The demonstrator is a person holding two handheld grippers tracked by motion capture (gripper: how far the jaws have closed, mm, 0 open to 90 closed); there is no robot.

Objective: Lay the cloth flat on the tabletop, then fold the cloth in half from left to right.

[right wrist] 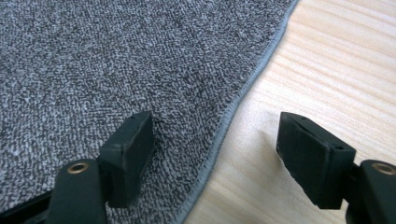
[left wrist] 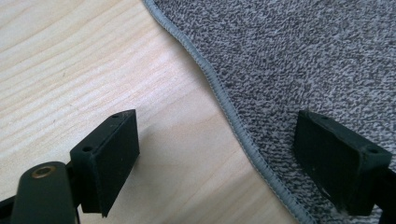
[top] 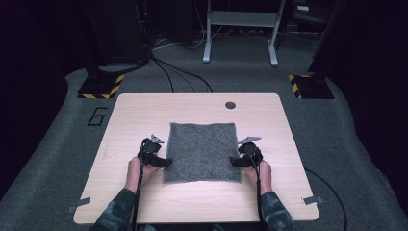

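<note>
Cloth [top: 202, 152], grey, lies flat mid-table [top: 144, 110], hemmed edges showing on both sides. Left gripper [top: 163, 162] sits at its left edge near the front corner, right gripper [top: 236, 162] at its right edge opposite. Left gripper view: jaws wide open astride the hem [left wrist: 233, 122], one jaw over bare wood, the other over cloth, nothing pinched. Right gripper view: same setup mirrored, jaws open w/ the hem [right wrist: 229, 116] between them, holding nothing.

Step in hand, by my read: lining up for a two-sided grasp, prob. to fold or lift the cloth. Grasp not yet made.

Next move calls for getting the lower jaw under the hem on each side, then closing both together so the edge comes up evenly. Hem lies flat on wood, so a jaw may slide over it instead of catching it.
</note>
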